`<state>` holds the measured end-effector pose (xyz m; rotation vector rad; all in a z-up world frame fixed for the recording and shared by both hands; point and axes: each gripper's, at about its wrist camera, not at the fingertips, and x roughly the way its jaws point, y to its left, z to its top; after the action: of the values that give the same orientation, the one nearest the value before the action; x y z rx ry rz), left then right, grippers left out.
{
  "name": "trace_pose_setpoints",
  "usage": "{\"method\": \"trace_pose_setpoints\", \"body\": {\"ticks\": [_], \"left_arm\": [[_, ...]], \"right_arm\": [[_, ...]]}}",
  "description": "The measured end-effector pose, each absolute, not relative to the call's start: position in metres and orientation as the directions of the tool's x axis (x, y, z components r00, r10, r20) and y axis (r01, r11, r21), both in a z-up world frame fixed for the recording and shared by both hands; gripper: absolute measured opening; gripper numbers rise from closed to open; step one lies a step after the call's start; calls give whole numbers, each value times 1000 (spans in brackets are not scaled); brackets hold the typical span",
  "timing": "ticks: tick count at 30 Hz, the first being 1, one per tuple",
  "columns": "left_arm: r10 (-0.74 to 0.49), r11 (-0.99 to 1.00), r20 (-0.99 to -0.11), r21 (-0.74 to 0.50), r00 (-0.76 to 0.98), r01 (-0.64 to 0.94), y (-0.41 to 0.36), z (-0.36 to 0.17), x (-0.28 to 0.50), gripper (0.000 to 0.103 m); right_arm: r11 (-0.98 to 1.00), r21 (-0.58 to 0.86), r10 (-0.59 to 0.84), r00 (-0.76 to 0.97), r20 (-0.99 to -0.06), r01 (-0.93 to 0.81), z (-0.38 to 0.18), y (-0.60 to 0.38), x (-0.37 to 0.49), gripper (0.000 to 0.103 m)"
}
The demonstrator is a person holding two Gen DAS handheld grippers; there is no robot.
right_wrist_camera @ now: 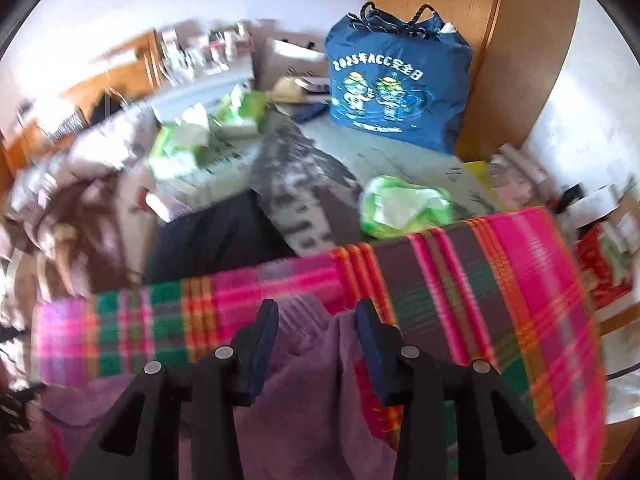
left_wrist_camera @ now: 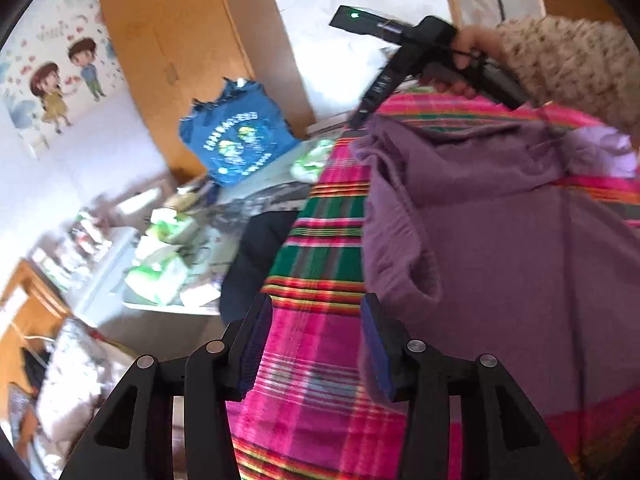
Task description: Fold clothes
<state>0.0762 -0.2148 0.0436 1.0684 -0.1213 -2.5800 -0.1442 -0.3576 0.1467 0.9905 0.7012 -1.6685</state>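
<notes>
A purple garment point(left_wrist_camera: 500, 220) lies crumpled on a pink, green and orange plaid cloth point(left_wrist_camera: 320, 260). My left gripper point(left_wrist_camera: 316, 308) is open over the plaid, its right finger at the garment's left edge, and only plaid shows between its pads. A hand in a knitted sleeve point(left_wrist_camera: 568, 60) holds the right gripper's handle point(left_wrist_camera: 436, 36) at the garment's far edge. In the right wrist view, my right gripper point(right_wrist_camera: 316, 316) is open, pointing down over the purple garment point(right_wrist_camera: 304, 392). Folds of the garment lie between the fingers, and the pads stand apart from them. The plaid cloth point(right_wrist_camera: 480, 280) stretches beyond.
Beyond the plaid are a dark garment point(right_wrist_camera: 216, 236), green-and-white packs point(right_wrist_camera: 400, 204), and a blue printed bag point(right_wrist_camera: 392, 80) against a wooden wardrobe point(right_wrist_camera: 460, 0). Cluttered shelves and a desk stand at the left. Boxes and a red item point(right_wrist_camera: 600, 264) crowd the right edge.
</notes>
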Motion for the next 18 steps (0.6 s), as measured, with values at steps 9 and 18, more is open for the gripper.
{"method": "trace_pose_setpoints", "body": {"ticks": [9,18], "left_arm": [[-238,-970,-698,132,-676,204,-204,38,72,48],[-227,-971,-711,108,-665,215,-205,35,68,48]], "right_arm": [[-207,72,-433,-25,-901,976,135,-392,-132,42],[-258,-73,-247,-139,-959,964,108,-395,-132,42]]}}
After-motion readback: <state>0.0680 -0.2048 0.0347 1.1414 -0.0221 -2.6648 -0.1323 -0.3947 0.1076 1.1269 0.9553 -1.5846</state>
